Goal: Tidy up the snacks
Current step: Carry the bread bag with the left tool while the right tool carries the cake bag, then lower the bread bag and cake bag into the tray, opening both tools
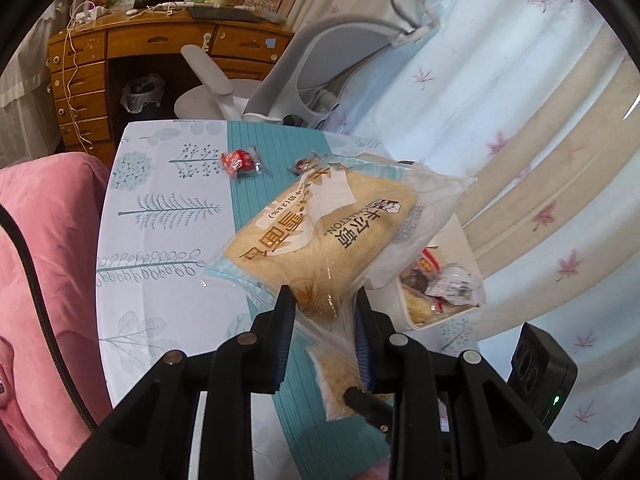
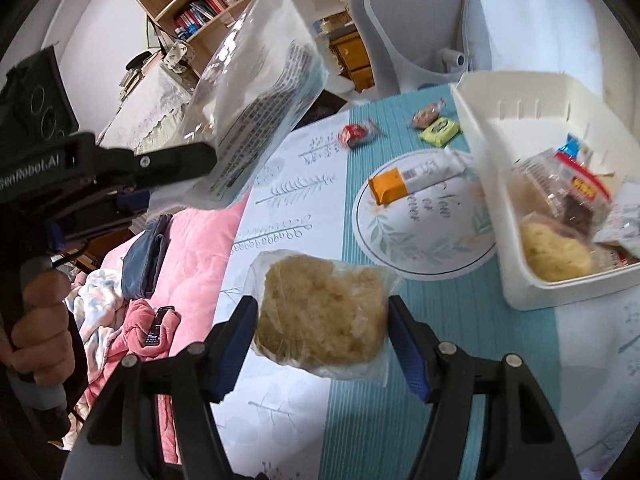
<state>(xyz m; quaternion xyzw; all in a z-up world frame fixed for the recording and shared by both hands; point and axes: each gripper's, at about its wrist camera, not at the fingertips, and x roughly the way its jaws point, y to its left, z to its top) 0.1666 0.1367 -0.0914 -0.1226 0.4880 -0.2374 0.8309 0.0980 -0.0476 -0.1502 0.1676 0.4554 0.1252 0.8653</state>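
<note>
Left tongs (image 1: 324, 300), seen from the left wrist camera, are clamped on the crinkled end of a clear-wrapped bread packet (image 1: 320, 236); the packet hangs in the air above the bench (image 1: 160, 208), whose cloth shows pale trees and a teal stripe; beyond it on the cloth lie a red-wrapped candy (image 1: 239, 163) and a small brown-wrapped sweet (image 1: 304, 165); to the right, partly behind the packet, a white storage bin (image 1: 416, 316) holds several wrapped snacks; a grey office chair (image 1: 304, 80) stands past the far edge.

Right tongs (image 2: 322, 320), seen from the right wrist camera, grip a small clear bag holding a crumbly golden cake (image 2: 322, 314), a blue pad pressing each side; it hangs above the cloth, just short of a patterned plate (image 2: 424, 220); an orange-ended snack bar (image 2: 412, 178) rests on that plate; a yellow-green packet (image 2: 440, 131) lies farther back; the bin's rim (image 2: 480, 128) stands to the right, already partly full; the bread packet appears high on the left, held by the other tool in a person's hand (image 2: 34, 320).

To do this step well, I judge each packet should travel over the bin's wall before release, the soft cake held lightly and lowered into the free corner, not dropped.
</note>
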